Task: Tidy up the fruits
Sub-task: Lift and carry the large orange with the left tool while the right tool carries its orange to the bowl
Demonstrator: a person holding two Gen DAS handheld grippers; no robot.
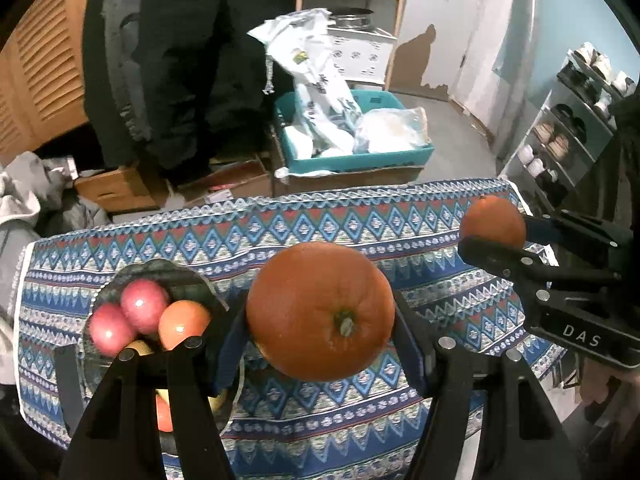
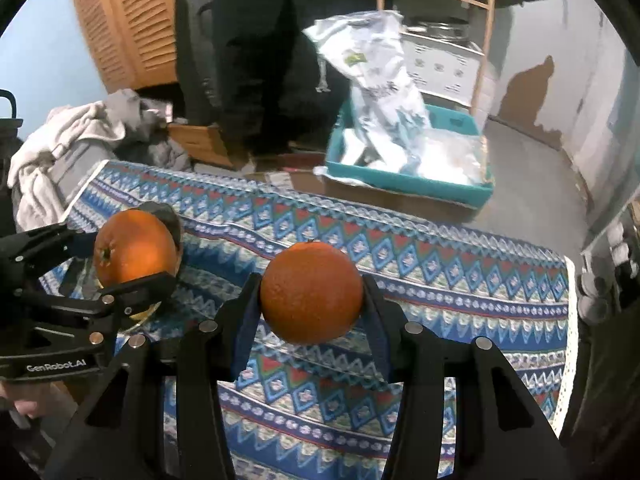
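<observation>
Two oranges, one per gripper. Your left gripper (image 1: 320, 316) is clamped on the larger orange (image 1: 320, 310), stem facing the camera, held above the patterned cloth (image 1: 400, 224). Your right gripper (image 2: 312, 300) is clamped on the smaller orange (image 2: 311, 291), also off the cloth. Left of you, the dark bowl (image 1: 160, 270) holds two red apples (image 1: 128, 314) and another orange fruit (image 1: 184, 322).

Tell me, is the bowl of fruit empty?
No, the bowl on the patterned cloth holds two red apples and an orange fruit.
</observation>
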